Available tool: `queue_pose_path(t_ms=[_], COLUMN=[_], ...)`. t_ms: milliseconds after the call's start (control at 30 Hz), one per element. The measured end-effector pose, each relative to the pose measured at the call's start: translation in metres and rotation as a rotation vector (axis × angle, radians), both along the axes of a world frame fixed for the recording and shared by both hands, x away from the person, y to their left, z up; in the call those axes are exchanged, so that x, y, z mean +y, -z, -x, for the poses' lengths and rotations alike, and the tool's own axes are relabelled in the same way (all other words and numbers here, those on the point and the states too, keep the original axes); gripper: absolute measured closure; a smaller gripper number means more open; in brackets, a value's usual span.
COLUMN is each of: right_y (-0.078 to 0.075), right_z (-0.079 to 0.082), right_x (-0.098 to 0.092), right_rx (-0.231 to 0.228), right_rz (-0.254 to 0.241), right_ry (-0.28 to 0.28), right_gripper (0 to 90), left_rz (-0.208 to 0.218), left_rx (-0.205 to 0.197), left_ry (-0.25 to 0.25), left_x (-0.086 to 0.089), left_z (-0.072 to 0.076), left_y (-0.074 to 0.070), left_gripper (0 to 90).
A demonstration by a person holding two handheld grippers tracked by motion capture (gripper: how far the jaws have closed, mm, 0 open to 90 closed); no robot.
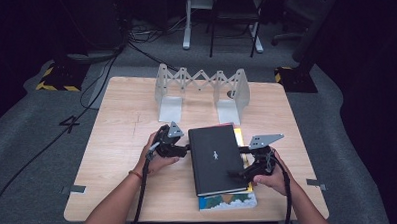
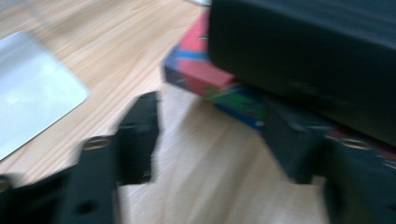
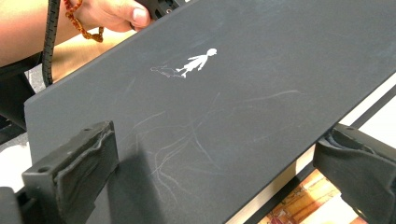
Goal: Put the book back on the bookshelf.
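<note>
The black book (image 1: 216, 157) lies on top of a colourful book (image 1: 228, 201) near the front edge of the counter (image 1: 122, 124), well in front of the white expanding bookend rack (image 1: 201, 90), and everything here is placed relative to that black book.

At its left edge, the left claw (image 1: 184, 150) stands half open. In the left gripper view one pad (image 2: 140, 135) sits over bare wood and the other (image 2: 292, 140) is tucked at the corner where both books meet, with no pressure visible on either. The risk, as I judge it, is that a closing bite catches the colourful book together with the black one, or only clips a cover and lets the block sag. The left hand (image 1: 158, 156) lies low on the counter, wrist level, pointing toward the book.

At the right edge, the right claw (image 1: 238, 174) straddles the near right corner, upper pad (image 3: 77, 163) over the cover and lower pad (image 3: 359, 165) below the page edge, gaping and not pressing. A one-sided lift from here could pivot or slide the book off the stack. The right hand (image 1: 270, 175) is angled inward toward the book.
</note>
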State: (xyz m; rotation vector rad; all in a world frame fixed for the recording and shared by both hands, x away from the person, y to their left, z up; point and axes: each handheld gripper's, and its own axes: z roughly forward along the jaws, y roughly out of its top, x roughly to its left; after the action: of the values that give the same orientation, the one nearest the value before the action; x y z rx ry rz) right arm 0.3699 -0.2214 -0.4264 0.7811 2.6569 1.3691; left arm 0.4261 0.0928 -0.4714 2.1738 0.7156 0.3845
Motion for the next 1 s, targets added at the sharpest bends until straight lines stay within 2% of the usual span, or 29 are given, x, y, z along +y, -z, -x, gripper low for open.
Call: queue_pose_path(t_ms=[33,67,133,200,300,333,367,433,467,533,567,667,733,800,900,1000], right_y=[0.0,-0.001,-0.002,-0.003,-0.004,-0.004,-0.005,-0.005,-0.006,-0.009,-0.012,-0.014,-0.016,-0.018,-0.021,-0.025], right_z=[0.0,0.001,0.002,0.002,0.003,0.003,0.003,0.003,0.004,0.005,0.005,0.005,0.004,0.005,0.005,0.005], right_x=[0.0,0.001,0.002,0.002,0.002,0.002,0.002,0.002,0.002,0.003,0.001,-0.002,-0.008,-0.008,-0.012,-0.013], right_rx=[-0.006,-0.016,-0.037,-0.046,-0.073,-0.084,-0.098,-0.111,-0.129,-0.171,-0.194,-0.205,-0.221,-0.237,-0.252,-0.256], right_rz=[0.001,0.002,0.007,0.009,-0.001,-0.003,-0.004,-0.003,-0.004,0.001,-0.003,-0.018,-0.046,-0.049,-0.074,-0.094], right_ry=[0.0,0.003,0.006,0.009,0.006,0.006,0.006,0.008,0.009,0.019,0.036,0.042,0.062,0.063,0.055,0.04], right_gripper=[0.5,0.5,0.5,0.6,0.8,0.8,0.8,0.9,1.2,3.4,7.2,11.7,17.0,18.0,24.3,28.1], left_rz=[0.002,0.015,0.025,0.043,0.06,0.07,0.07,0.112,0.13,0.13,0.141,0.137,0.134,0.136,0.146,0.169], left_rx=[-0.001,-0.005,-0.013,-0.014,-0.016,-0.035,-0.035,-0.026,-0.034,-0.046,-0.045,-0.041,-0.04,-0.039,-0.034,-0.048], left_ry=[0.01,0.035,0.049,0.059,0.065,0.062,0.062,0.062,0.064,0.058,0.057,0.064,0.066,0.074,0.078,0.089], left_x=[-0.001,-0.001,-0.002,-0.002,-0.001,-0.001,-0.001,0.002,0.003,0.002,0.002,0.0,-0.001,-0.003,-0.003,-0.005], left_z=[0.001,0.002,0.002,0.002,0.001,0.0,0.0,-0.003,-0.005,-0.007,-0.009,-0.009,-0.01,-0.011,-0.012,-0.011], left_y=[-0.001,-0.002,-0.004,-0.004,-0.005,-0.008,-0.008,-0.013,-0.017,-0.024,-0.028,-0.033,-0.036,-0.037,-0.038,-0.045], left_gripper=[53.5,66.0,74.2,77.9,81.5,82.0,83.5,84.0,84.0,85.7,86.1,87.5,87.7,89.0,89.4,89.7])
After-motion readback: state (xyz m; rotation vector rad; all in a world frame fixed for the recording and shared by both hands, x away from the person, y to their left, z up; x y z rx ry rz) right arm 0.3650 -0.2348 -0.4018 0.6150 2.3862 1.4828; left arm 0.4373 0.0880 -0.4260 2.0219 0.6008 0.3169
